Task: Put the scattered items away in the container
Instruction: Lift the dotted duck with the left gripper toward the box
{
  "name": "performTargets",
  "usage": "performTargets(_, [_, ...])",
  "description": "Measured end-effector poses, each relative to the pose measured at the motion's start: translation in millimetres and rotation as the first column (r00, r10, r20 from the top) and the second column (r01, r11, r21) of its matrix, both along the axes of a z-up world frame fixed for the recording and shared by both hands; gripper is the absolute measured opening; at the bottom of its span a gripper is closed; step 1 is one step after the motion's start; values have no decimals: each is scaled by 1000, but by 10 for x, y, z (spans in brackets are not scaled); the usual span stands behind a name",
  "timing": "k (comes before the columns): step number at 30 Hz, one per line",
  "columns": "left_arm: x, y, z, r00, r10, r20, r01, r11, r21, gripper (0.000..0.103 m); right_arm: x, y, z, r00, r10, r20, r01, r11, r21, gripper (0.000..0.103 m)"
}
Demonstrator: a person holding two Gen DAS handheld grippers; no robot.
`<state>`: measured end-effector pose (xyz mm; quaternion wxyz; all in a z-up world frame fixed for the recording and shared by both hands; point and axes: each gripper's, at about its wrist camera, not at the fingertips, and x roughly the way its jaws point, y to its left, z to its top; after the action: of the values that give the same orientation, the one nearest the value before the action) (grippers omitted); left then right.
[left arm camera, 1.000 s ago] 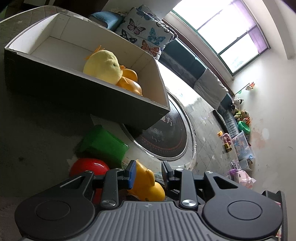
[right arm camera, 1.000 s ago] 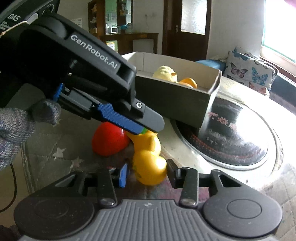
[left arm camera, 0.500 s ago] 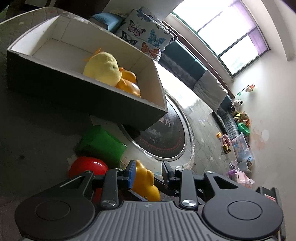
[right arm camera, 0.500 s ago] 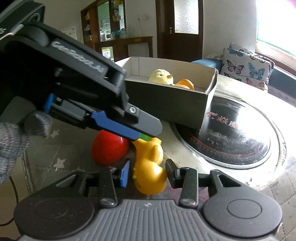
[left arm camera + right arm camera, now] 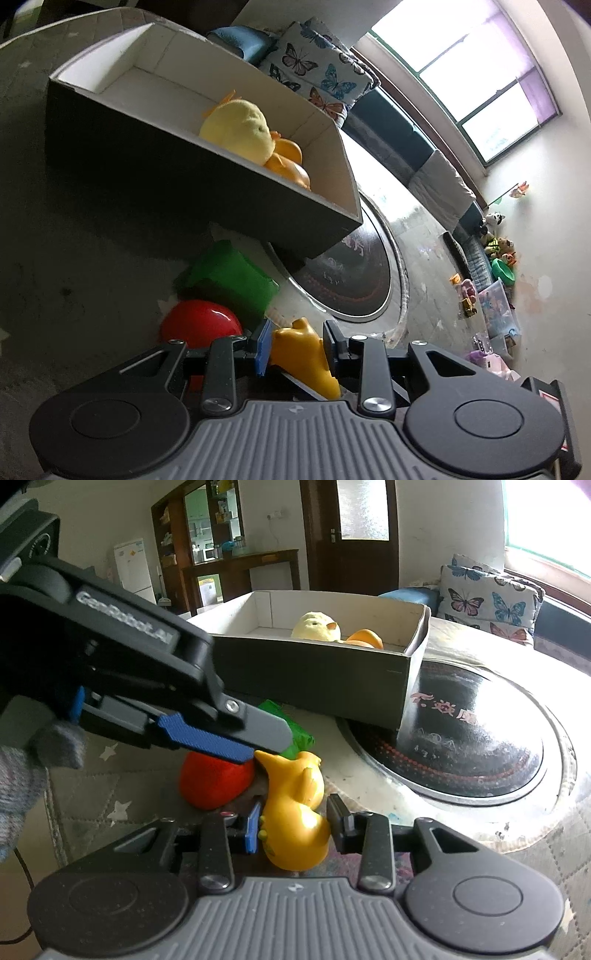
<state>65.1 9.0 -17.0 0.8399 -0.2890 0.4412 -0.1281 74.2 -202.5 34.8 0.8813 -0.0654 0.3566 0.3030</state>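
A yellow rubber duck (image 5: 295,812) lies on the table between the fingers of my right gripper (image 5: 295,825); the jaws stand close on either side of its body. My left gripper (image 5: 297,345) straddles the duck's head (image 5: 303,354) from above, jaws open, and it shows in the right wrist view (image 5: 236,744). A red half-ball (image 5: 214,781) and a green cup (image 5: 232,277) lie just behind the duck. The cardboard box (image 5: 314,679) holds a yellow plush chick (image 5: 314,626) and an orange toy (image 5: 365,638).
The box overhangs a round black hob plate (image 5: 469,738) set in the table. Cushions with butterflies (image 5: 487,598) lie behind the table. Toys lie on the floor by the far wall (image 5: 491,291).
The left gripper has drawn back and up from the duck's head. The right gripper has moved forward around the duck's body, and the duck has tipped over a little.
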Motion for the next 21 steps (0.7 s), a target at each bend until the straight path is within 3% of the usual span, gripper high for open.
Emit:
performTargets(12, [115, -91, -130, 999, -2, -33, 1, 1000, -14, 33, -62, 61, -1, 1000, 4, 22, -3, 1000, -23, 37])
performTargets(21, [197, -28, 123, 1000, -2, 24, 3, 1000, -29, 31, -92, 83, 113, 999, 2, 53, 0, 1000, -22, 35])
